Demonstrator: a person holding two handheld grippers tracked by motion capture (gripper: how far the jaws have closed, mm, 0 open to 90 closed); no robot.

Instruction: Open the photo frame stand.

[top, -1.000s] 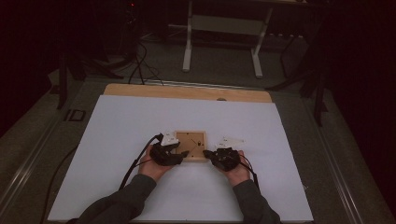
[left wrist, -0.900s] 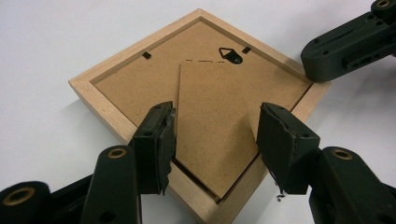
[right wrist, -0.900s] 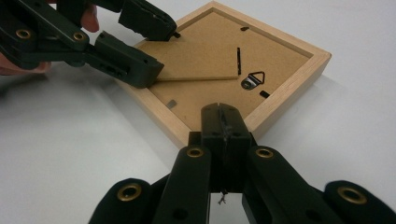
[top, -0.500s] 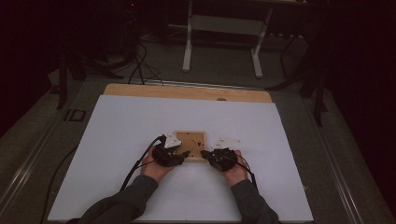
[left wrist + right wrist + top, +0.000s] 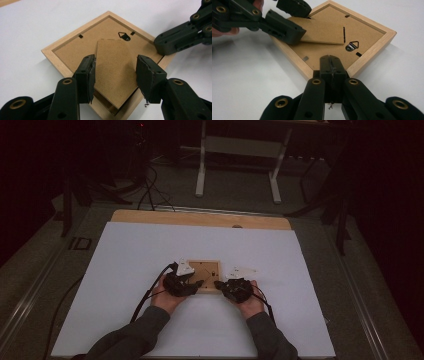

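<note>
Wooden picture frame lies face down at the centre of the high view, light and stiff. Its thin stand flap sits between the left gripper's closing jaws; right gripper jaws are closed against the frame's edge.

Left gripper fingers apart, closing; right gripper pressed shut.

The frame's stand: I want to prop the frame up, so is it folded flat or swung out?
Swung out: the stand lifts off the picture frame's back toward its free end, between the left gripper's jaws.
</note>
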